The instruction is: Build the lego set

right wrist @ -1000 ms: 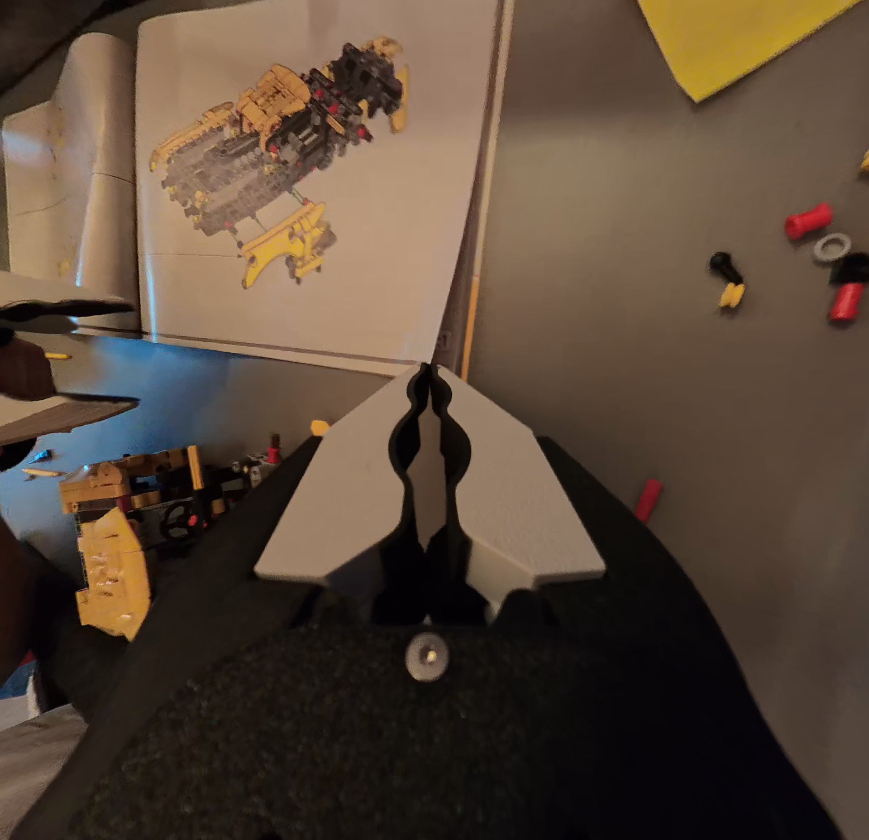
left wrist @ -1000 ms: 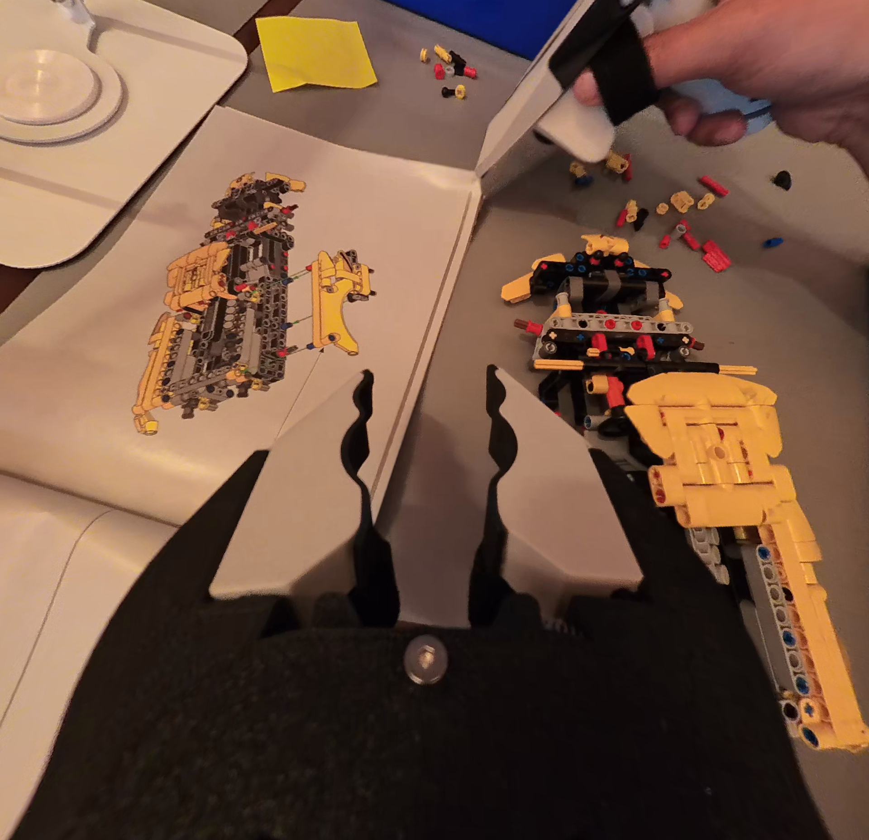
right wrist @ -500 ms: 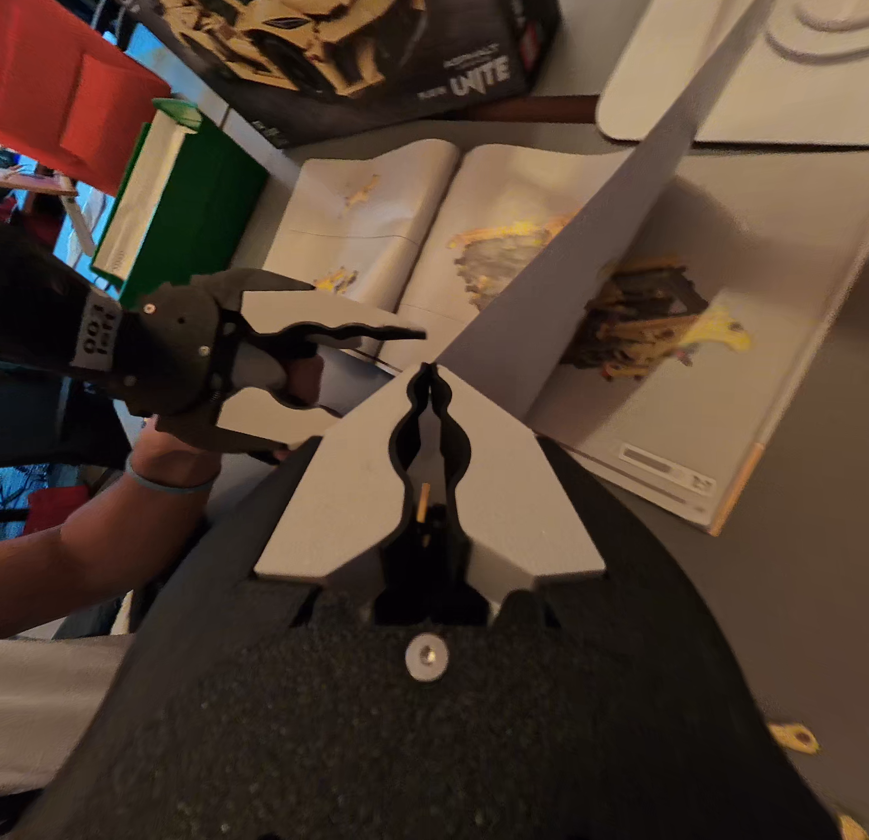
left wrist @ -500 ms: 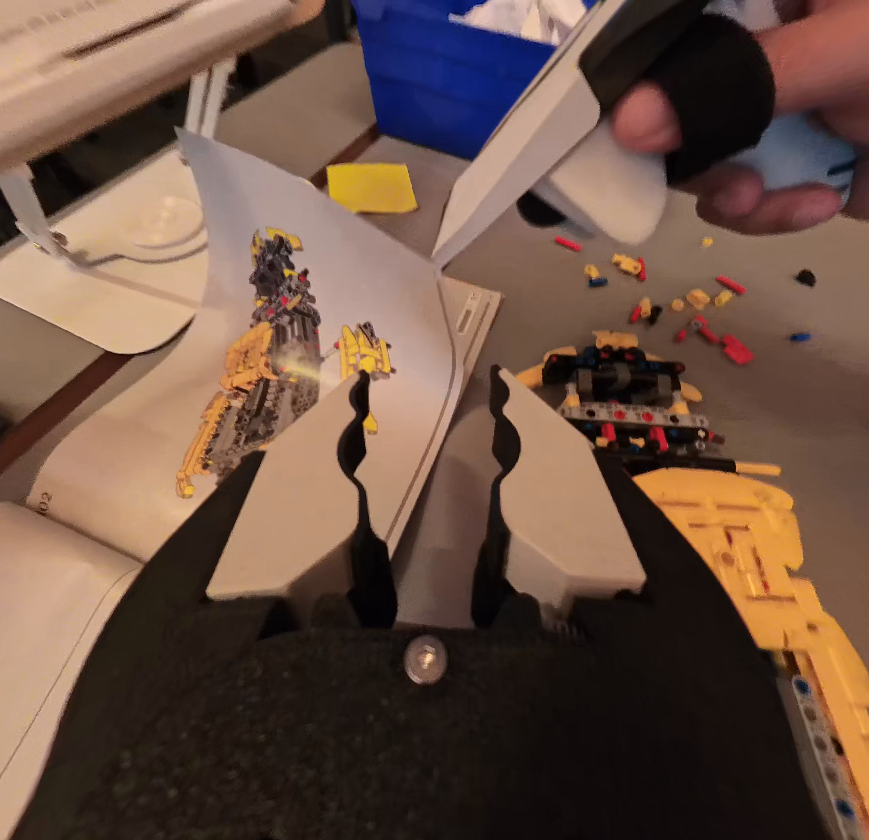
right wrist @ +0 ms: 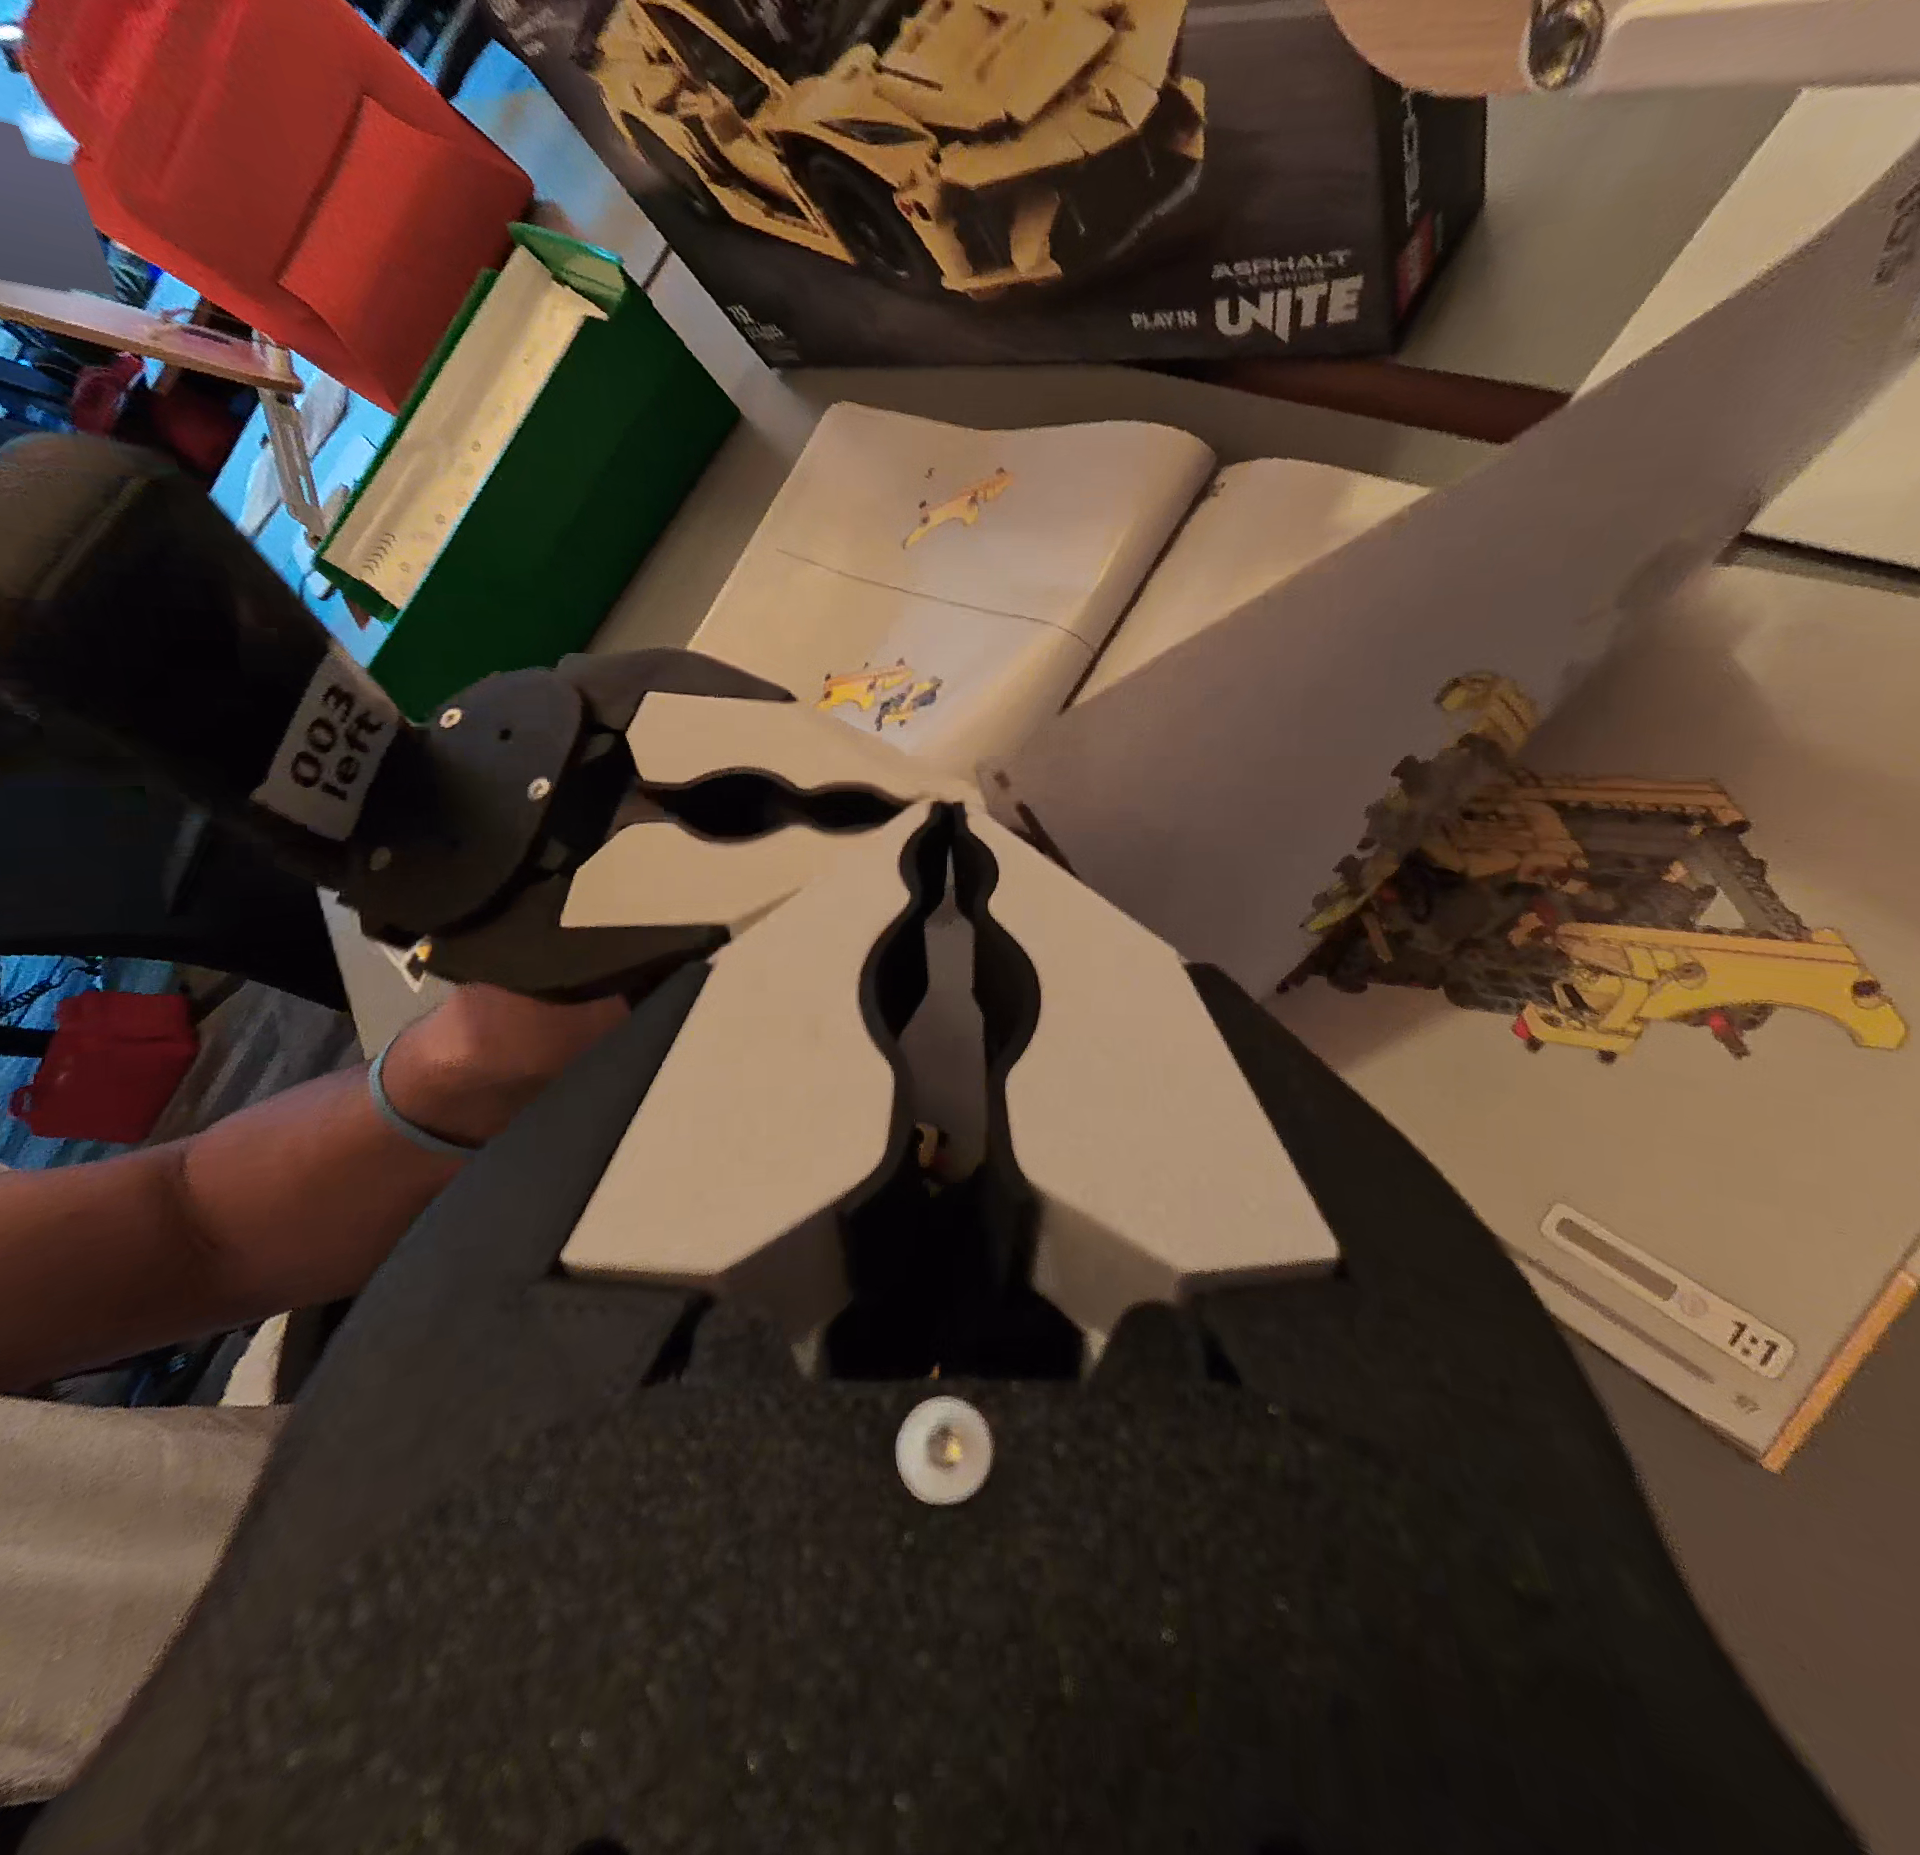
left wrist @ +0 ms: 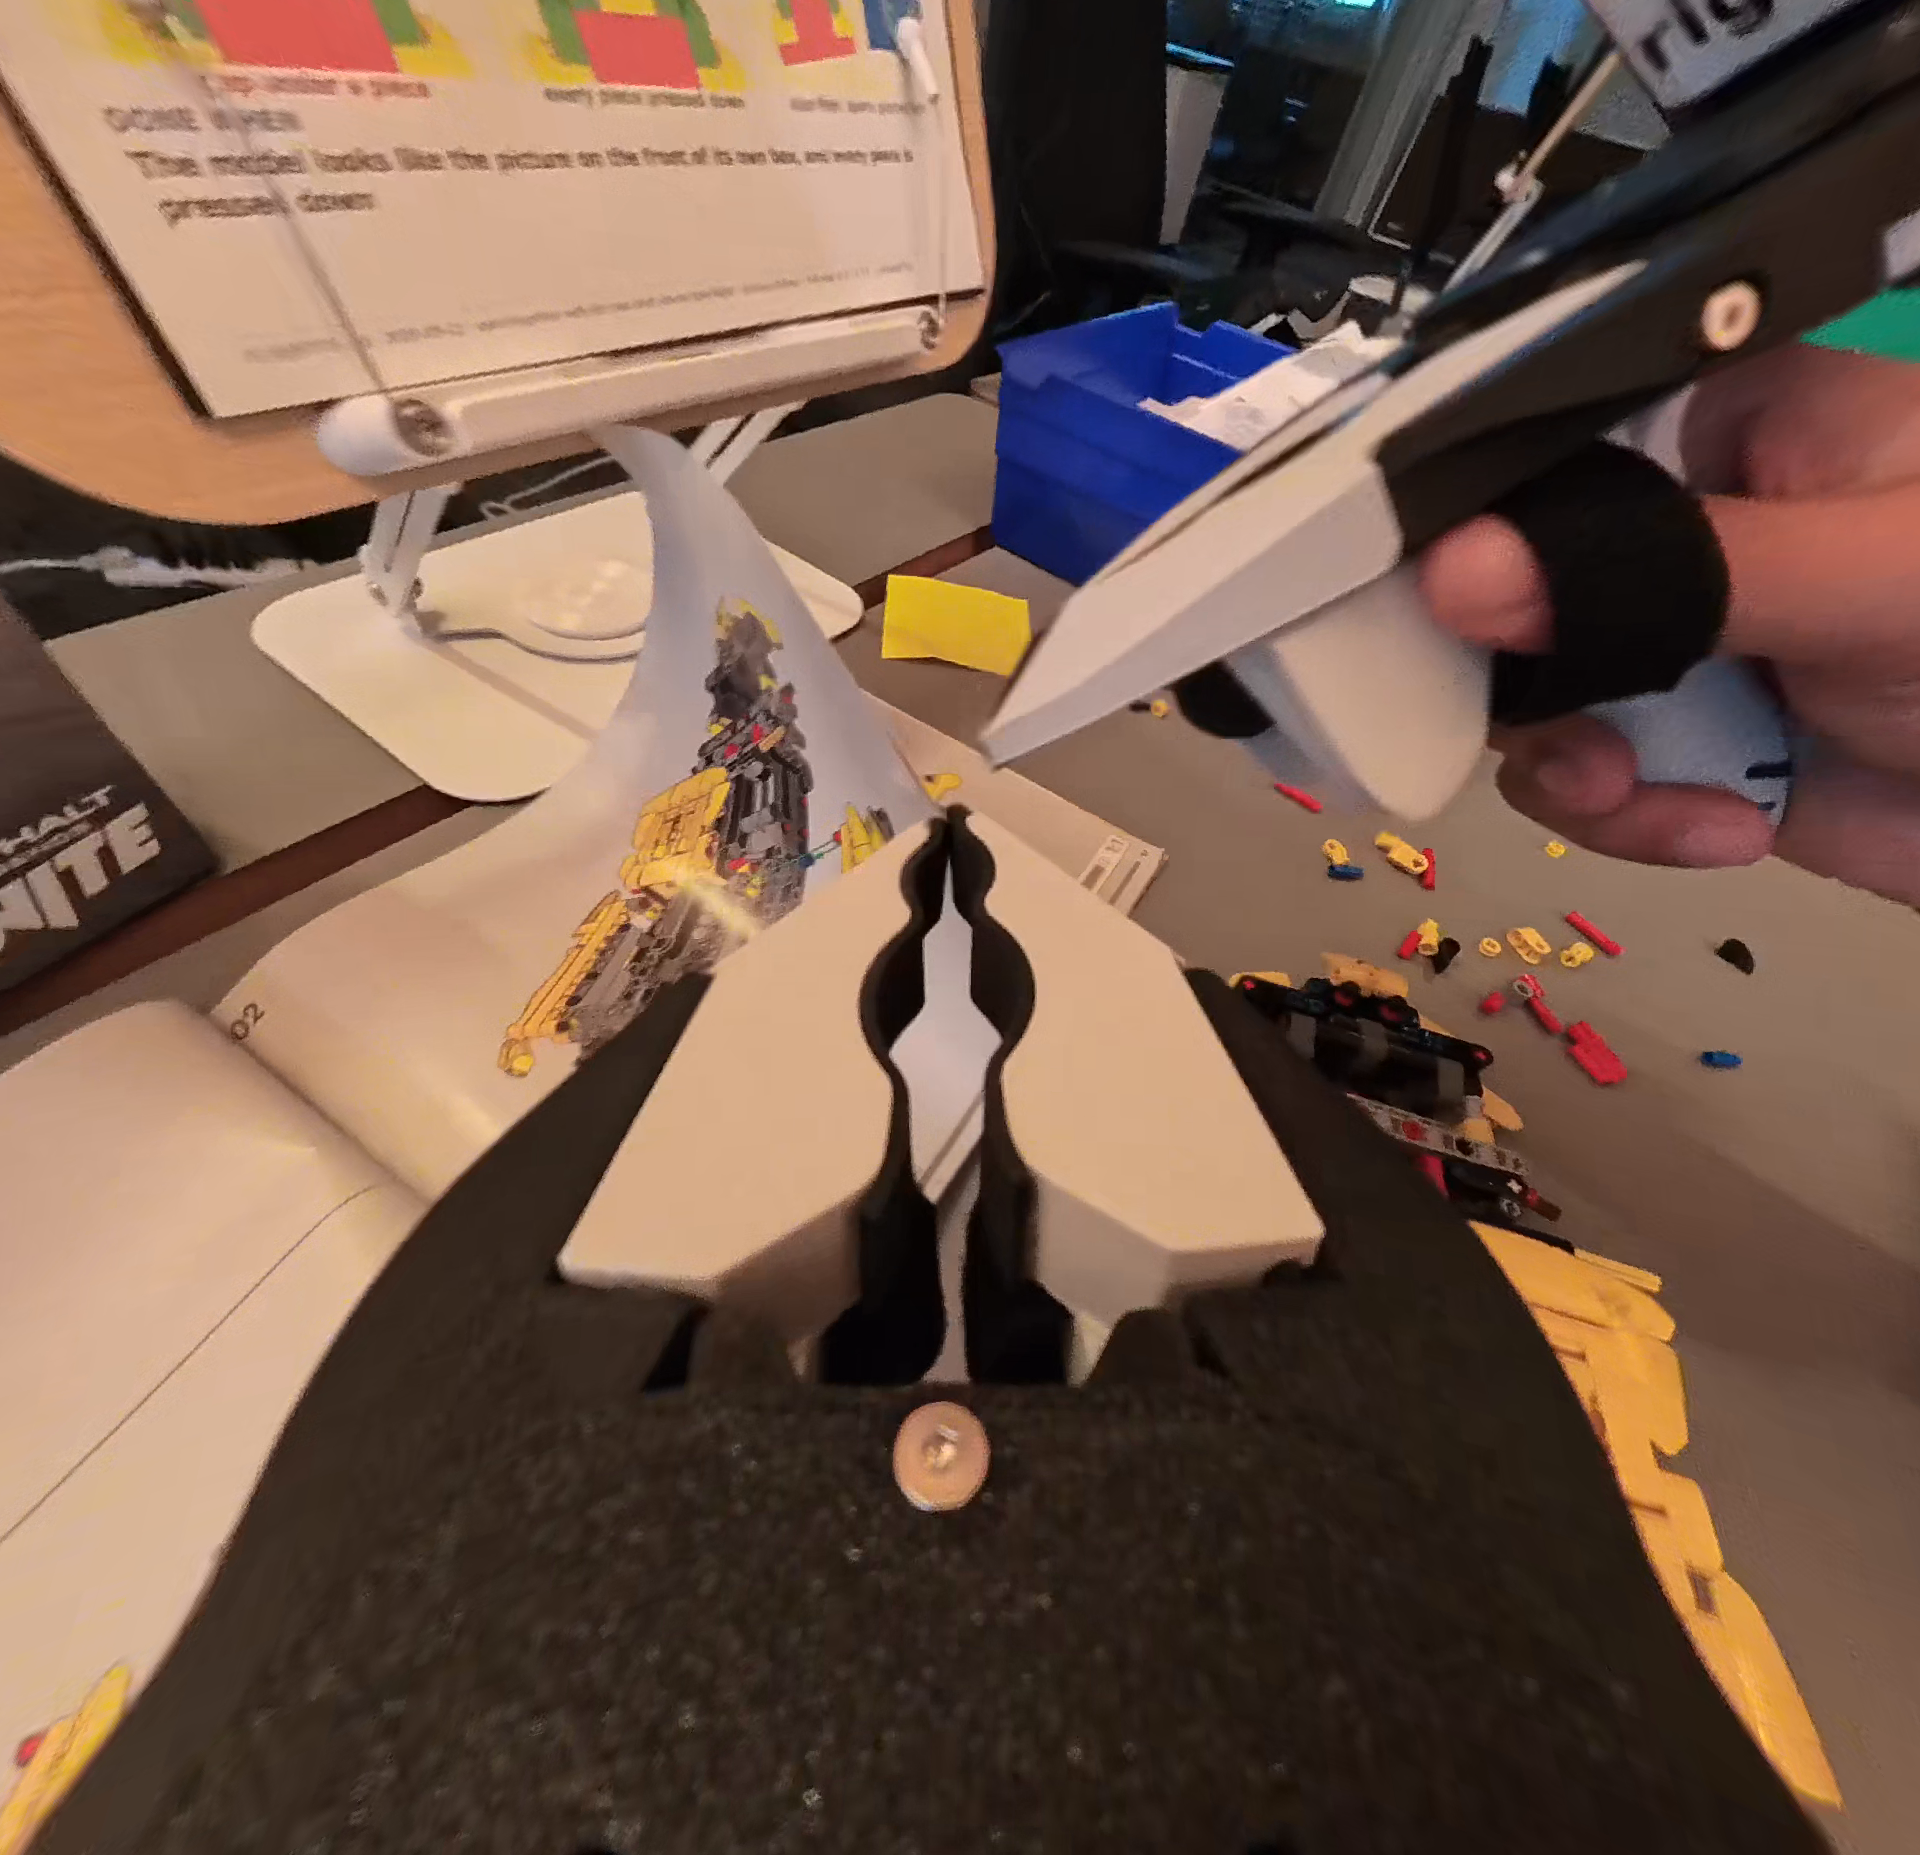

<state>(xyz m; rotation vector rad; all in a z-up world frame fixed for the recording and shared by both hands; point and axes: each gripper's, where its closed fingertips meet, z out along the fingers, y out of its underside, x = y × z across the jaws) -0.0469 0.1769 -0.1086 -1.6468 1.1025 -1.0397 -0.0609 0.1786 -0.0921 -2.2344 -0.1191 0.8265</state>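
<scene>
The instruction booklet (left wrist: 312,1026) lies open on the grey table. One page (left wrist: 717,662) stands lifted and curled, printed with a yellow and black model. My left gripper (left wrist: 951,818) is shut on that page's corner. My right gripper (right wrist: 951,818) is shut on the same page (right wrist: 1455,610), tip to tip with the left gripper (right wrist: 914,803). In the left wrist view the right gripper (left wrist: 992,756) comes in from the upper right. The part-built yellow and black lego model (left wrist: 1382,1057) lies on the table to the right, under neither gripper.
Loose red, yellow and black pieces (left wrist: 1538,974) are scattered beyond the model. A blue bin (left wrist: 1122,434), a yellow paper (left wrist: 956,621) and a white stand with a printed sheet (left wrist: 520,195) are at the back. The set's dark box (right wrist: 1039,143) and a green box (right wrist: 520,455) stand past the booklet.
The right gripper has lifted the page up off the booklet. The left gripper has moved to the page corner and closed on it.
</scene>
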